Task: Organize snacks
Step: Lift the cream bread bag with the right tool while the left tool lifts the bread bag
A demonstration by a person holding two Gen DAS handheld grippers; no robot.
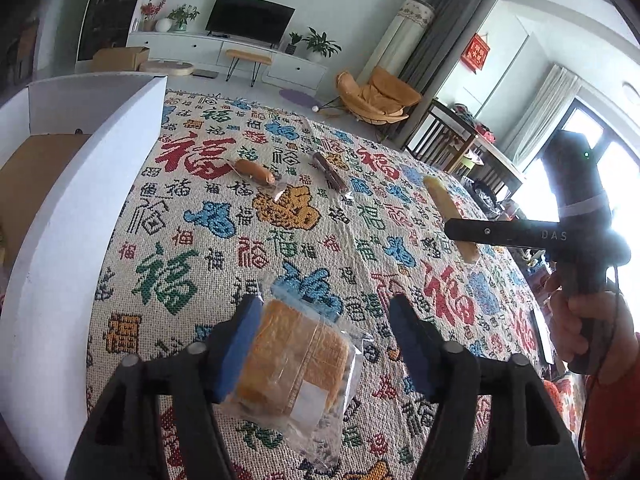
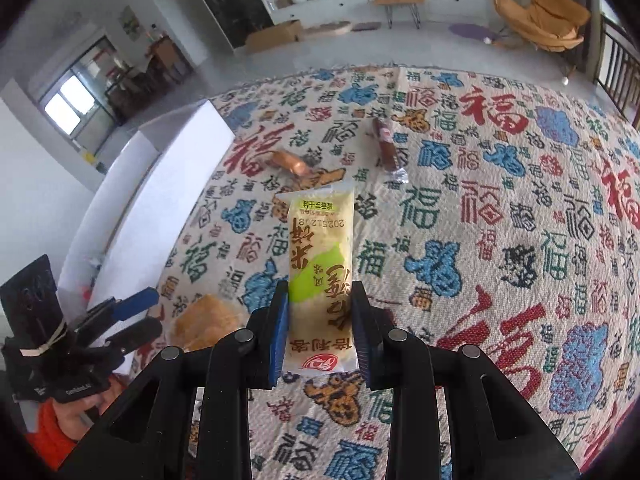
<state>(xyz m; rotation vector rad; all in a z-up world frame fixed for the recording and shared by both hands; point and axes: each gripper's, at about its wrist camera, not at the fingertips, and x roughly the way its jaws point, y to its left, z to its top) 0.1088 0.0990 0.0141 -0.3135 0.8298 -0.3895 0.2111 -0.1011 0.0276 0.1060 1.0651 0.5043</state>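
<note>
1. My right gripper (image 2: 320, 324) is closed down narrow on the rice cracker (image 2: 321, 276); both blue pads press its sides near the lower end of the pack.
2. The cracker points straight out along the fingers, its far end up over the cloth (image 2: 500, 240), clear of the table.
3. My left gripper (image 1: 326, 344) stands fairly wide. The bread (image 1: 296, 364) sits between the fingers, hard against the left pad (image 1: 240, 348); the right pad looks clear of it, so I can't tell if the grip is firm.
4. The bread pack hangs tilted, its clear wrapper trailing toward the camera.
5. On the cloth beyond, a sausage (image 1: 256, 172) and a brown stick (image 1: 330, 172) lie near each other, apart from both tools.
6. The white box (image 1: 100, 184) stands at the cloth's left edge, just beside my left gripper.
</note>
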